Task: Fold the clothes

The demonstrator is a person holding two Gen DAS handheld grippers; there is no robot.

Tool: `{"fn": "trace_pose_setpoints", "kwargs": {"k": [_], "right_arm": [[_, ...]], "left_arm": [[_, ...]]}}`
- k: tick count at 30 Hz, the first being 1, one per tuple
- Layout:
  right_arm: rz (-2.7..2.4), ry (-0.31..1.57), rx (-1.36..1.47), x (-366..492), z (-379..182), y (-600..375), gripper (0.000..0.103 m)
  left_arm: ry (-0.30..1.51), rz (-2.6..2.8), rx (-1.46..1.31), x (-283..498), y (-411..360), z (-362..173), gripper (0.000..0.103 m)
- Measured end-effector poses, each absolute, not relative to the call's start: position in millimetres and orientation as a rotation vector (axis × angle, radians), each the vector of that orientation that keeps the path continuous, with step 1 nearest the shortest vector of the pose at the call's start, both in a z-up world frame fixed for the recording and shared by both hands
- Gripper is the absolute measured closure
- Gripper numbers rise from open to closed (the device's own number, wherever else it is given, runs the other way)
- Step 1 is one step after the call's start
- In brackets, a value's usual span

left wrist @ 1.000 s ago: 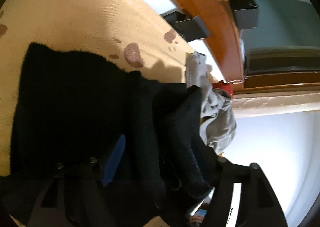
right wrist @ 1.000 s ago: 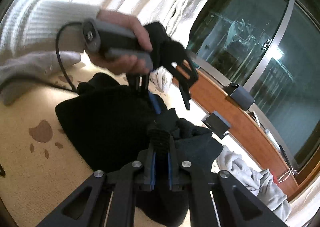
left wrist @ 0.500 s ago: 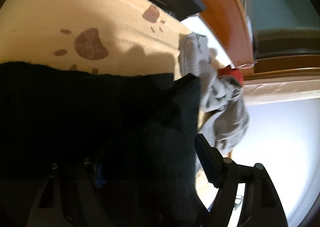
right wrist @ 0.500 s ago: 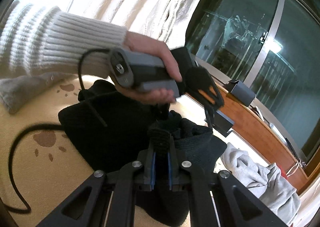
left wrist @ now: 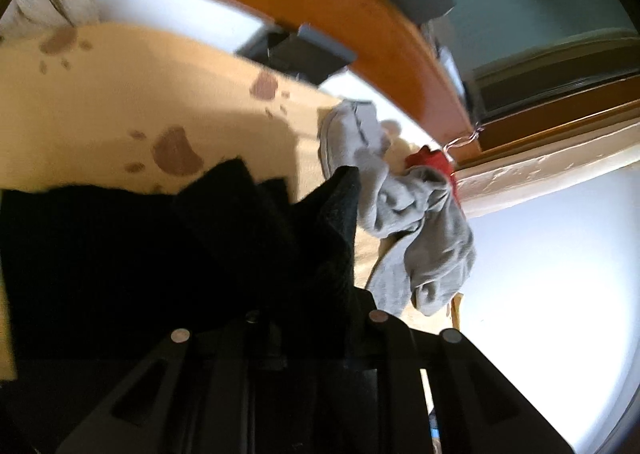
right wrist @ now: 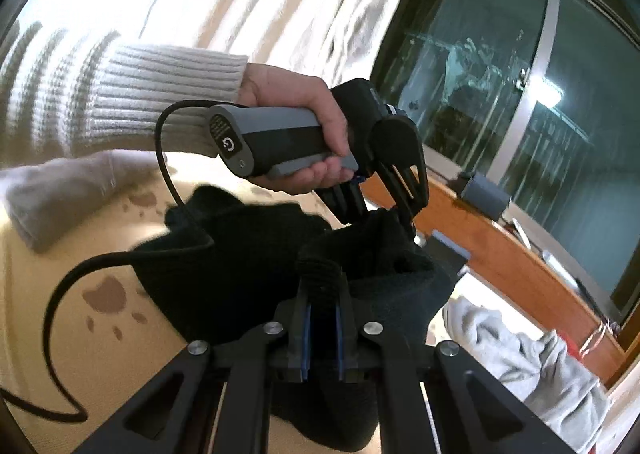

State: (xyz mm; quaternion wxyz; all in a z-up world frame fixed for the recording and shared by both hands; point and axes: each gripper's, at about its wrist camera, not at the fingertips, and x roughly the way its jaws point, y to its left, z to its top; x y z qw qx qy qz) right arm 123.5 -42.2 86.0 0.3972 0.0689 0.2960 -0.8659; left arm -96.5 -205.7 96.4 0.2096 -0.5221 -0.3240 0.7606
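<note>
Right claw (right wrist: pixel 322 294) pinched tight on a ridge of the black sweater (right wrist: pixel 240 266), which lies on the tan paw-print blanket (right wrist: pixel 100 338). Only right wrist view shows the left claw (right wrist: pixel 384 210) and hand (right wrist: pixel 296 130), tips at the sweater's raised fold. Left view: fingers hidden under fabric, grip unclear; grey garment (left wrist: pixel 416 230) beside.

One black garment (right wrist: pixel 224 278) and one crumpled grey garment (left wrist: pixel 416 222) are lying on the paw-print blanket (left wrist: pixel 120 102). Two tongs are showing: the right tongs (right wrist: pixel 322 306) and the left tongs (right wrist: pixel 384 198).
</note>
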Motion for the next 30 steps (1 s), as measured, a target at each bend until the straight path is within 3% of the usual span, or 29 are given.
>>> {"fn": "trace_pose_setpoints", "kwargs": {"k": [6,12,18,25,27,28,29,30], "right_arm": [[-2.108,0.733,0.119,141,98,-67,0.093],[-1.972,0.775,0.128,163,81,-110,0.093],[-1.881,0.879,0.200,170,51,-132,0.093],[-1.792,0.959,0.317,161,36,-146,0.090],[-1.776,0.957,0.312,162,37,-145,0.081],[-1.765,0.941,0.308,165,40,-141,0.066],[-1.760,0.922,0.307,165,43,-136,0.039],[-1.761,0.893,0.297,166,48,-129,0.027]], "left_arm": [[-0.952,2.192,-1.422,-68,-271,111,0.083],[-1.027,2.225,-1.490,-50,-322,75,0.083],[-1.060,2.206,-1.502,-43,-342,31,0.083],[-1.094,2.218,-1.423,-33,-346,24,0.082],[-1.101,2.231,-1.418,-30,-349,24,0.080],[-1.099,2.245,-1.422,-29,-350,24,0.074],[-1.107,2.255,-1.433,-28,-353,24,0.070],[-1.117,2.264,-1.444,-26,-356,23,0.059]]}}
